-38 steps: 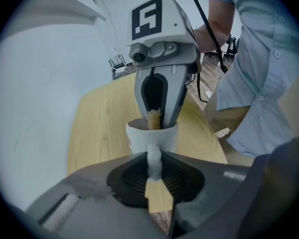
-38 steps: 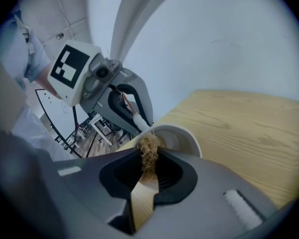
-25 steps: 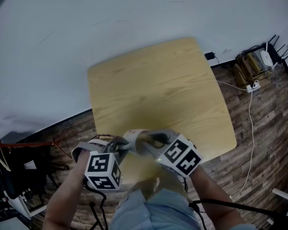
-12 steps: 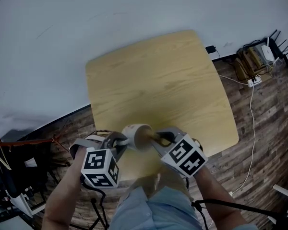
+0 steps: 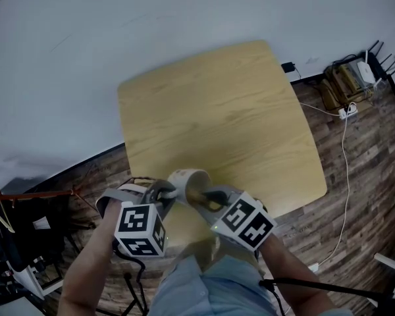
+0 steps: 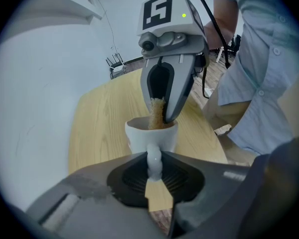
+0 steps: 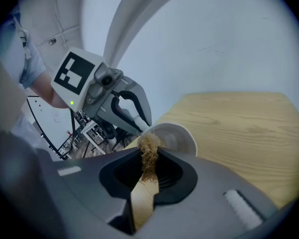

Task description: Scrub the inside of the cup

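Fingers (image 6: 128,182), left, pinch cup (image 6: 137,138) handle (image 6: 154,159); fibrous scrubber (image 6: 156,114), seemingly coir, inside cup

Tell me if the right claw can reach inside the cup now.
Probably yes: the left claw holds the cup by its handle, mouth open toward the right claw, whose fibre scrubber dips inside it.

a light wooden table (image 5: 217,110) with rounded corners stands against a plain white wall (image 5: 118,18). the floor (image 5: 375,176) is of dark wood planks. at the right, a white cable (image 5: 343,153) runs over the floor from a power strip (image 5: 347,116). the light is soft and even.
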Motion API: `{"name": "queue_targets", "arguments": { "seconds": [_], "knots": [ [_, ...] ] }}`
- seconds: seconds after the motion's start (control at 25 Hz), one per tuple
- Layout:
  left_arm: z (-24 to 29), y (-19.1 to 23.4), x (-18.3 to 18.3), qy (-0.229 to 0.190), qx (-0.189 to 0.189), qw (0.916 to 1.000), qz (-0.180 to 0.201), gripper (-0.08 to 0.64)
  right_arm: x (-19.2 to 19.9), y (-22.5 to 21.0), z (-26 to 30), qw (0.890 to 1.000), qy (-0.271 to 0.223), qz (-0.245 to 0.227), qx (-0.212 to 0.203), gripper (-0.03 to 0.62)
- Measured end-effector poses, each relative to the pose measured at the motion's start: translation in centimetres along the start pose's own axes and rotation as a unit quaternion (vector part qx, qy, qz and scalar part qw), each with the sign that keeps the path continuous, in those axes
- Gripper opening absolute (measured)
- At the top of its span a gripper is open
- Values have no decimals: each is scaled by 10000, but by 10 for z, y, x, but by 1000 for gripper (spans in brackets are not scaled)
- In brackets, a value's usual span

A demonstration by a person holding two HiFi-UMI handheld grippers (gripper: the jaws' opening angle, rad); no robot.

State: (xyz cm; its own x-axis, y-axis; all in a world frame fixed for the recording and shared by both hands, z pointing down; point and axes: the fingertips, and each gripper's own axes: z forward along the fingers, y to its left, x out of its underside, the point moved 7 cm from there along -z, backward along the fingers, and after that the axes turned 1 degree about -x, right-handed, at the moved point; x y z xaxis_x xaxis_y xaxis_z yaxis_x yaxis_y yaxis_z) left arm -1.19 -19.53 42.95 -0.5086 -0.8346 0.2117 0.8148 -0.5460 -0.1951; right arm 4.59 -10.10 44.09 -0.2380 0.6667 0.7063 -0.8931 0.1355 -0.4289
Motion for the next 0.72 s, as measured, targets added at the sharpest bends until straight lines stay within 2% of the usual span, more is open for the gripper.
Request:
{"name": "queue_targets", "arguments": {
  "seconds": [0.36, 0.72],
  "knots": [
    [-1, -2, 3, 2, 24, 10000, -7, 69, -25, -13, -5, 9995, -140, -208, 194, 55],
    [-3, -2, 6, -34, 14, 10000, 3, 69, -21, -33, -14, 9983, -214, -195, 502, 55]
  ]
}}
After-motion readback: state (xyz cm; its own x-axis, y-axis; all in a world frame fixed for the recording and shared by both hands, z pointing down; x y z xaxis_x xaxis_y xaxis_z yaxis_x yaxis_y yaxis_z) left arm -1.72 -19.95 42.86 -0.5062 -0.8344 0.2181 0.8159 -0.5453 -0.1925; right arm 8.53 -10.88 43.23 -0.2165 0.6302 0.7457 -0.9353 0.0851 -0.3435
